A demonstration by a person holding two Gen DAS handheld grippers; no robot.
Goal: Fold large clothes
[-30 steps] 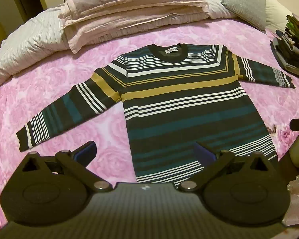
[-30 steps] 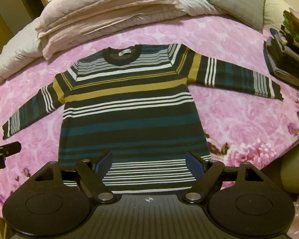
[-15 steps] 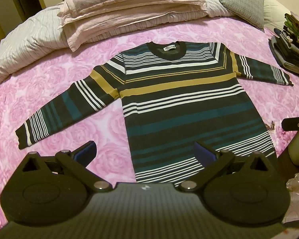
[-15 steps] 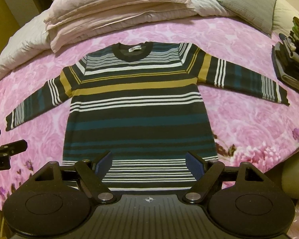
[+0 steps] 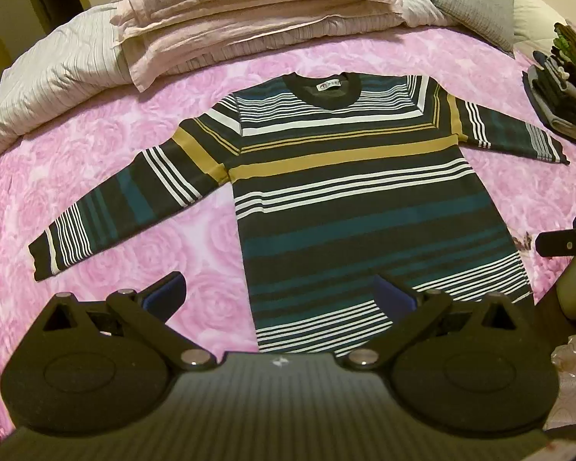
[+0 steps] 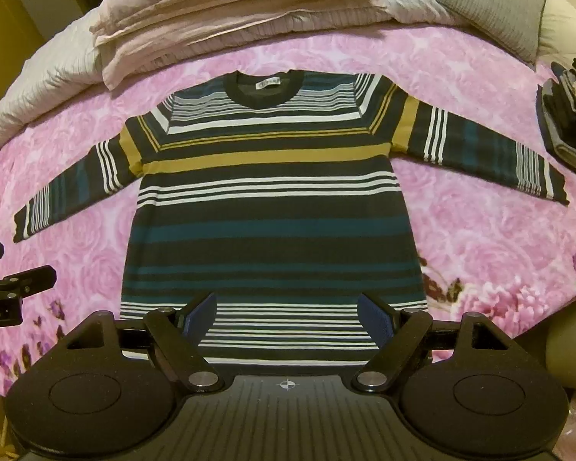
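A long-sleeved striped sweater point(image 5: 349, 199) point(image 6: 272, 207) in black, teal, white and mustard lies flat on the pink floral bedspread point(image 5: 107, 142), collar away from me and both sleeves spread out. My left gripper point(image 5: 280, 292) hovers open above the sweater's lower left hem corner, holding nothing. My right gripper point(image 6: 288, 315) hangs open over the middle of the hem, also empty. Each gripper shows at the edge of the other's view: the right gripper point(image 5: 564, 242) and the left gripper point(image 6: 15, 280).
Folded pink and grey bedding point(image 5: 249, 11) is stacked behind the collar, with a grey pillow point(image 6: 491, 4) to its right. A pile of folded clothes point(image 5: 564, 92) sits at the far right of the bed. The bed's near edge runs just under the hem.
Both views have shifted slightly: the sweater sits a little higher and more centred in frame, so both grippers have drawn back or risen a bit. Both stay open.
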